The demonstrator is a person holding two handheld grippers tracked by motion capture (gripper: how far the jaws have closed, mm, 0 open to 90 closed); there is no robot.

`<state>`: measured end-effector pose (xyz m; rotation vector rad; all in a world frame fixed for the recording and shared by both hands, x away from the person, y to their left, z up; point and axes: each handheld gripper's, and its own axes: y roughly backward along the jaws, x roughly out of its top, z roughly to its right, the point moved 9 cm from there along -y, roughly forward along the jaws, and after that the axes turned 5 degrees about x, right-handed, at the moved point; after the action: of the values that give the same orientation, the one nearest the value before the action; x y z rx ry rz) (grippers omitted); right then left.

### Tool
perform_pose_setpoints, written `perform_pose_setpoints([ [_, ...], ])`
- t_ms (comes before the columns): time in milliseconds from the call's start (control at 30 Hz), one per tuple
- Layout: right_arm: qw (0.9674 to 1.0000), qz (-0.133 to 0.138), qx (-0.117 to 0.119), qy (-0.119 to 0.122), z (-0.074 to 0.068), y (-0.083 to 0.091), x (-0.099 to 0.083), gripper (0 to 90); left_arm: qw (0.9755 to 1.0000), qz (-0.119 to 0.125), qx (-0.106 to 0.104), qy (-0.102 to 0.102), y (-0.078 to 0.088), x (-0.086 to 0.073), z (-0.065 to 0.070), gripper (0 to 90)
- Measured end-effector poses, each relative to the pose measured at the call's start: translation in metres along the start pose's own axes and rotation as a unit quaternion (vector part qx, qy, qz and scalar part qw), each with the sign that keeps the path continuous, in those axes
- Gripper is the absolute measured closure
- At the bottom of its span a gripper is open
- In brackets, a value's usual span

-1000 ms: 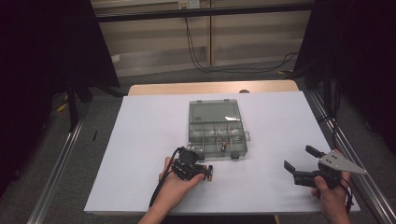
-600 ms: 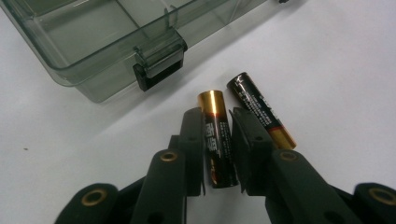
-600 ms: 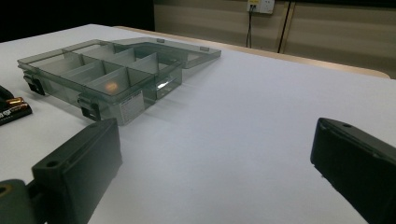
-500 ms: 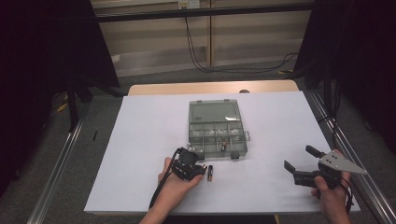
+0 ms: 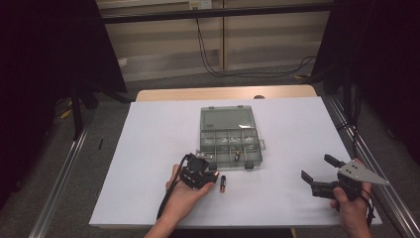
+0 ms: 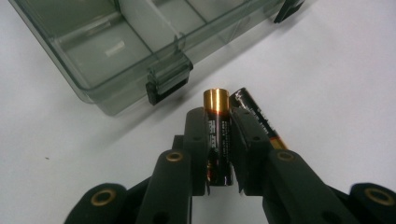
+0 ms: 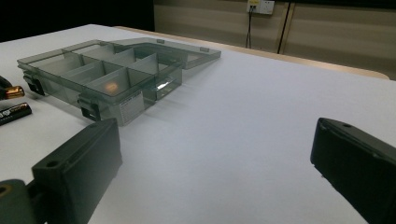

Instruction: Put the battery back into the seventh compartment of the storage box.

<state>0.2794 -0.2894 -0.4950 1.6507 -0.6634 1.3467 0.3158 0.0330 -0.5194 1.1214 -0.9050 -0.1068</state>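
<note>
On the worktop: a white worktop (image 5: 148,148) carries a smoky, see-through organizer box (image 5: 230,144) near its middle, lid (image 5: 227,119) folded flat open on the far side.
Box compartments: several hold small pale bits, too small to tell what they are; the near row has a black latch (image 6: 168,84) on its front wall.
Left gripper: the left gripper (image 6: 219,140) sits just near of the box's near-left corner, held low over the worktop in the person's left hand (image 5: 185,196).
Left fingers: they have just been closing and now pinch a battery (image 6: 218,135) between them, its gold end pointing toward the box.
Held battery: black with a copper band, lengthwise along the fingers, just short of the box's front wall and apart from it.
Second battery: another battery (image 6: 254,116) lies on the worktop just to the right of the held one, partly hidden by a finger; from above it lies beside the gripper's tip (image 5: 223,183).
Right gripper: the right gripper (image 5: 322,176) rests well off to the right, near the worktop's near-right corner, in the person's right hand (image 5: 351,208).
Right fingers: spread wide, with bare worktop between them.
</note>
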Motion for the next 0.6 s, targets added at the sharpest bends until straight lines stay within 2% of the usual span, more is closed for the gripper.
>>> perform_pose_setpoints([
  [200,1.0,0.004,0.001,0.001,-0.002,0.001,0.002,1.2,0.9999,0.011,-0.001,-0.002,0.006,0.01,0.002,77.0],
  [233,1.0,0.004,0.0,0.001,-0.002,0.001,0.002,1.2,0.9999,0.011,-0.006,-0.004,0.006,0.011,0.002,77.0],
  [267,1.0,0.004,0.001,0.001,-0.002,0.001,0.002,1.2,0.9999,0.016,-0.002,0.0,0.007,0.014,0.003,77.0],
  [300,1.0,0.004,0.001,0.001,-0.001,0.001,0.002,1.2,0.9999,0.016,-0.002,-0.003,0.007,0.015,0.003,77.0],
  [333,1.0,0.004,0.002,0.0,-0.002,0.001,0.002,1.2,0.9998,0.015,-0.007,-0.005,0.008,0.016,0.003,77.0],
  [400,1.0,0.004,0.002,-0.001,-0.002,0.001,0.002,1.2,0.9998,0.02,-0.002,-0.004,0.008,0.02,0.003,77.0],
  [467,1.0,0.004,0.002,-0.001,-0.002,0.001,0.002,1.2,0.9998,0.018,-0.01,-0.009,0.009,0.022,0.003,77.0],
  [533,1.0,0.003,0.002,-0.002,-0.001,0.001,0.002,1.2,0.9997,0.022,-0.011,-0.005,0.01,0.026,0.004,77.0],
  [567,1.0,0.003,0.003,-0.002,-0.002,0.001,0.002,1.2,0.9997,0.019,-0.013,-0.011,0.01,0.027,0.003,77.0],
  [600,1.0,0.003,0.003,-0.002,-0.002,0.001,0.002,1.2,0.9996,0.026,-0.009,-0.002,0.01,0.029,0.004,77.0],
])
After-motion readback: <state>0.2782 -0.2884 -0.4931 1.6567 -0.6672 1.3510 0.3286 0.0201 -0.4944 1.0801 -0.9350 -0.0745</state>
